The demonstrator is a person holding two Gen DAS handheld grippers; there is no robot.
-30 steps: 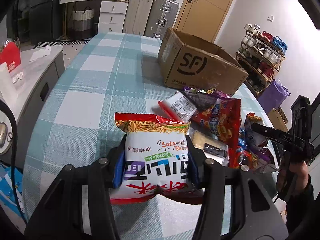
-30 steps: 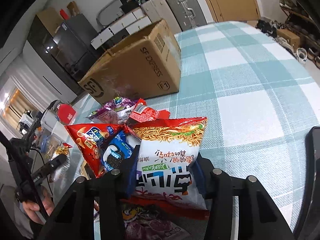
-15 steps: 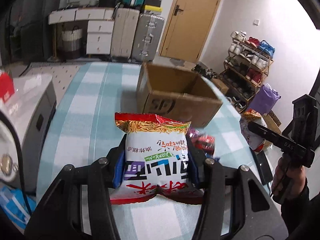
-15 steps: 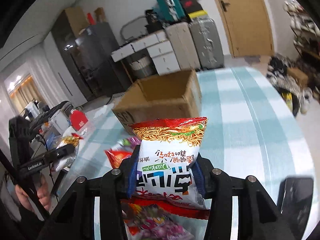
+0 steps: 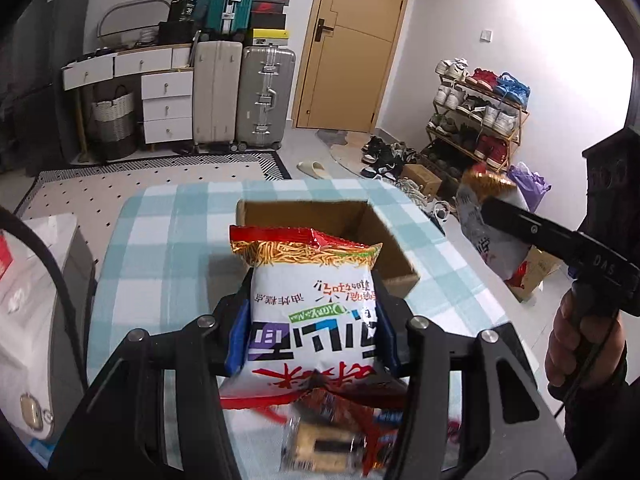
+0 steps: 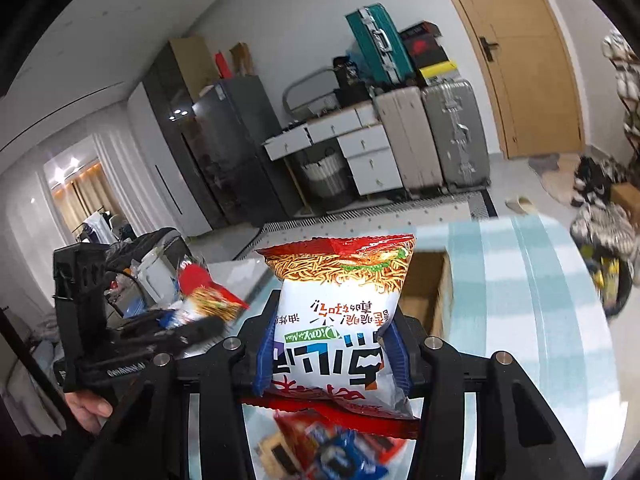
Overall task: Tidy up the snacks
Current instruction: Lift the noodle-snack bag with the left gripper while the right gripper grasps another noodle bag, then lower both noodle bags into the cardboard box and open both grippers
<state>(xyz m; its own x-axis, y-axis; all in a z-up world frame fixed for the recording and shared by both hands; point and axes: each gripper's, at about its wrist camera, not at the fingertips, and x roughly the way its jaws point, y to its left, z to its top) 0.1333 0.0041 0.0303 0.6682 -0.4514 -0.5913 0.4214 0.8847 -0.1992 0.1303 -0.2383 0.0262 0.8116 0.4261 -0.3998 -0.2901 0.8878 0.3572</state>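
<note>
My left gripper [image 5: 312, 336] is shut on a white and red noodle snack bag [image 5: 312, 300], held high above the checked table [image 5: 160, 248]. My right gripper [image 6: 332, 356] is shut on a matching noodle snack bag [image 6: 340, 312]. The open cardboard box [image 5: 360, 224] stands beyond both bags on the table; it also shows in the right wrist view [image 6: 424, 288]. The right gripper with its bag shows at the right of the left wrist view [image 5: 492, 232]. Blurred loose snack packs [image 5: 332, 432] lie below the bags.
A grey side cabinet [image 5: 36, 300] stands left of the table. Suitcases [image 5: 240, 96], white drawers [image 5: 164, 100] and a wooden door [image 5: 352, 40] are behind. A shoe rack [image 5: 476, 116] stands at the right. A fridge [image 6: 224, 152] stands far left.
Both grippers have risen and tilted up with their bags. The box now appears farther below, its open top visible. The snack pile has dropped to the bottom edge.
</note>
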